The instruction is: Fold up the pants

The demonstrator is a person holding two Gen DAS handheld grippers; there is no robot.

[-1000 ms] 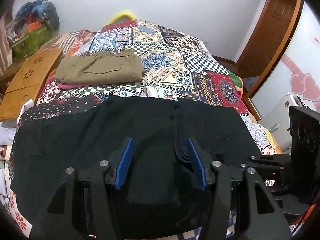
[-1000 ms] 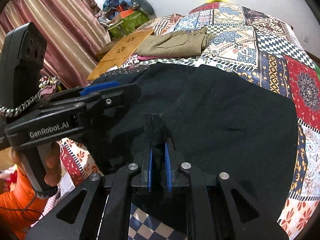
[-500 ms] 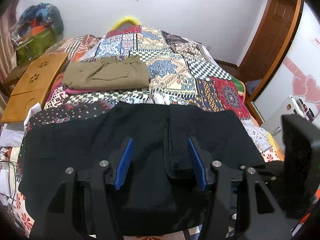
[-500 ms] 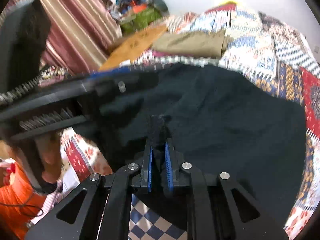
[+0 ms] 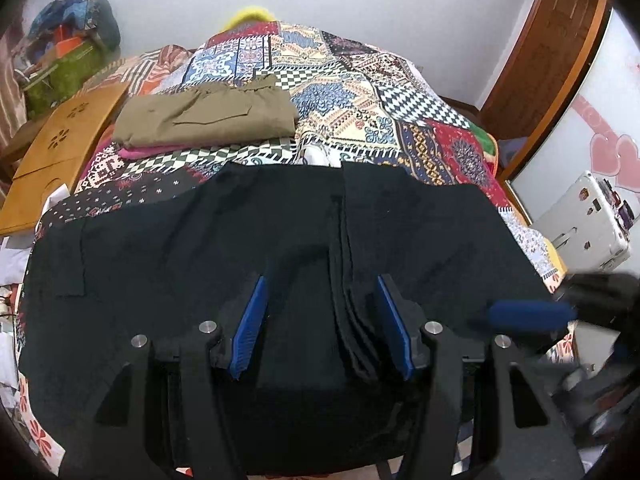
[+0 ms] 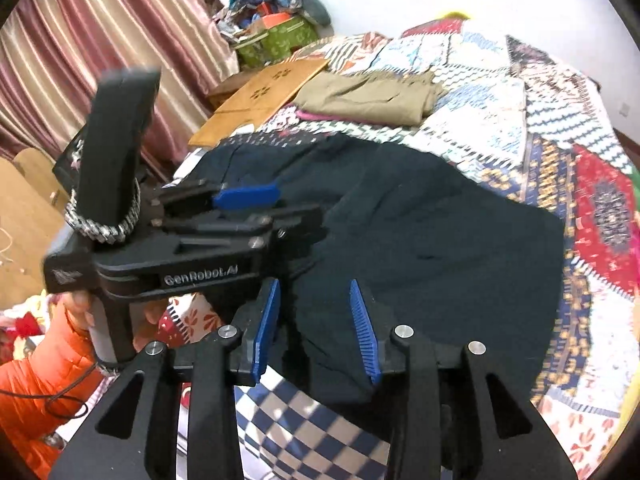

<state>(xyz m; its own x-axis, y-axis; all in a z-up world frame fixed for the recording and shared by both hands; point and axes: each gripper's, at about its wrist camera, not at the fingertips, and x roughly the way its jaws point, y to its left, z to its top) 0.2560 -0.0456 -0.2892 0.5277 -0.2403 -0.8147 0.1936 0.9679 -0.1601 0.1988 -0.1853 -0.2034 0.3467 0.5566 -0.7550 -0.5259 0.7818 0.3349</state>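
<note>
Pants (image 5: 280, 240), black, lie spread across the near end of the bed (image 5: 400, 120), filling the foreground of both views. In the left wrist view the left gripper (image 5: 320, 328) hangs over them pointing steeply down, its blue pads (image 5: 250, 328) held apart; a thick folded ridge of the cloth runs up between them, closer to the right-hand pad, and neither pad presses it, so the tool is released. The right wrist view shows the right gripper (image 6: 316, 328) over the pants' near edge, just above a blue checked patch of the cover; its jaws are opening, dark cloth lies between the pads (image 6: 362, 332) without being pinched.

Only the right wrist view shows the person: a hand (image 6: 80, 308) in an orange sleeve (image 6: 36, 392) grips the left tool's handle from below, at the left of the frame, with the tool reaching level across the pants. Only the left wrist view shows the right tool as a blurred dark shape with a blue pad at the right edge, and beyond it a white case (image 5: 584, 224), a door (image 5: 548, 60) and a wall with pink hearts.

Further back, in both views, khaki pants (image 5: 208, 120) lie folded on a pink cloth, beside a wooden board (image 5: 60, 152). Past that is a green bag (image 6: 276, 40), and curtains (image 6: 100, 60) in the right view only.
</note>
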